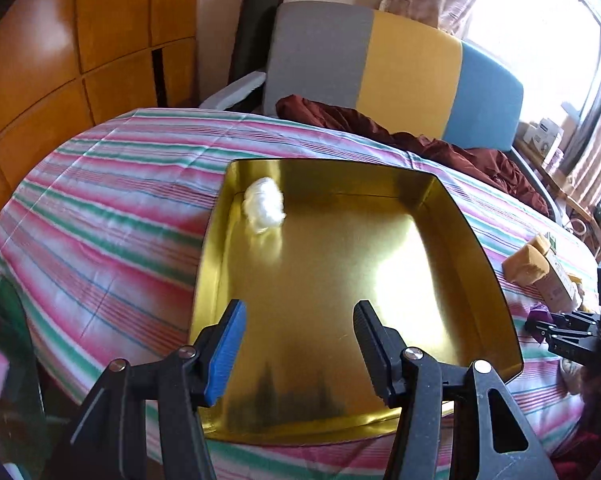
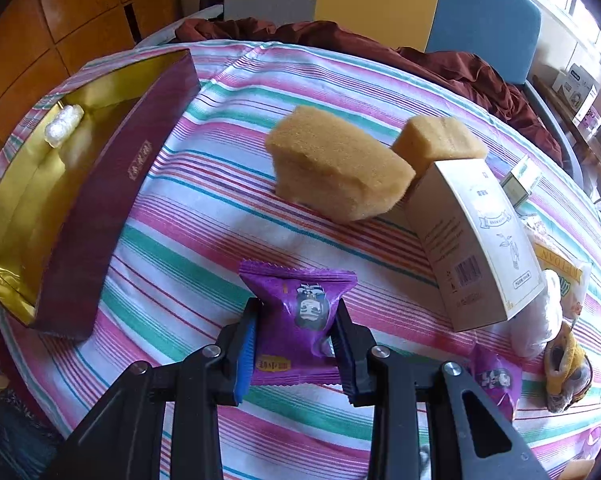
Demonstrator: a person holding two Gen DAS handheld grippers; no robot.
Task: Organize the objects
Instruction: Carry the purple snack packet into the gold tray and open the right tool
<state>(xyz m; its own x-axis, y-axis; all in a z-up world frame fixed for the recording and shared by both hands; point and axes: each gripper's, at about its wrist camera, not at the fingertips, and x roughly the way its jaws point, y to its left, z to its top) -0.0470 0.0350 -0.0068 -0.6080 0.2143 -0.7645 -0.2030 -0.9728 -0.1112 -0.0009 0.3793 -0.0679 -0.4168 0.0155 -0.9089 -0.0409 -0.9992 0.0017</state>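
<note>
A gold-lined box (image 1: 452, 248) with maroon outer walls (image 2: 112, 208) lies open on the striped cloth. A white wrapped piece (image 1: 263, 205) sits in its far left corner, also in the right wrist view (image 2: 63, 125). My left gripper (image 1: 300, 320) is open and empty above the box's near part. My right gripper (image 2: 296, 320) is shut on a purple snack packet (image 2: 300, 320), just above the cloth to the right of the box.
Two tan sponges (image 2: 336, 168) (image 2: 436, 140), a white carton (image 2: 480, 240), another purple packet (image 2: 496, 380), a small green-white box (image 2: 520, 180) and other wrapped items lie right. A striped sofa (image 1: 380, 72) with a maroon blanket (image 1: 440, 144) stands behind.
</note>
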